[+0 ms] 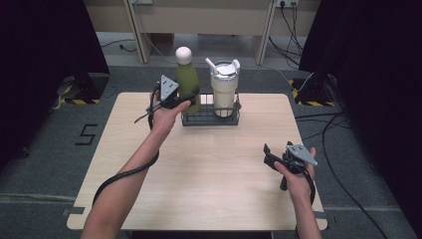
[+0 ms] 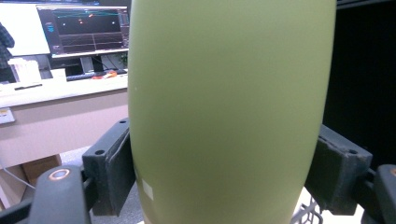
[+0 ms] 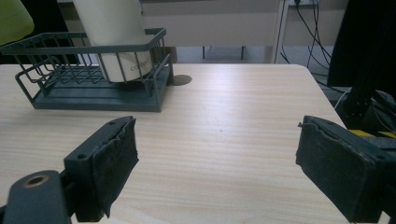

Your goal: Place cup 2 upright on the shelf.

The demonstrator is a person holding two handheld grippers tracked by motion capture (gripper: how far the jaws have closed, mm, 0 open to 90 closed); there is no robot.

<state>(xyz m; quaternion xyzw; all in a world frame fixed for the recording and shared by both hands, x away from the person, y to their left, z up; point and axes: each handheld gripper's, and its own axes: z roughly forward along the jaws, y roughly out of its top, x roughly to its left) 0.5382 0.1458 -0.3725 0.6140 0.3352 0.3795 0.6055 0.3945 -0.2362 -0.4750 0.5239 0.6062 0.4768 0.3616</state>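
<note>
An olive-green bottle (image 1: 187, 82) with a cream cap stands upright over the left end of a dark wire basket (image 1: 199, 121) at the table's far side. My left gripper (image 1: 191, 98) is shut on the bottle's lower body, and its two pads press the bottle's sides (image 2: 229, 107). In the right gripper view the green bottle's bottom (image 3: 11, 18) hangs above the basket's rim (image 3: 93, 42). A white tumbler (image 1: 224, 92) with a lid and straw sits in the basket's right half. My right gripper (image 1: 269, 156) rests near the table's right front, open and holding nothing.
The light wooden table (image 1: 199, 169) has bare room in the middle and front. Behind it are a wooden bench, floor cables and black curtains on both sides. A desk with a monitor (image 2: 81, 30) shows beyond the bottle.
</note>
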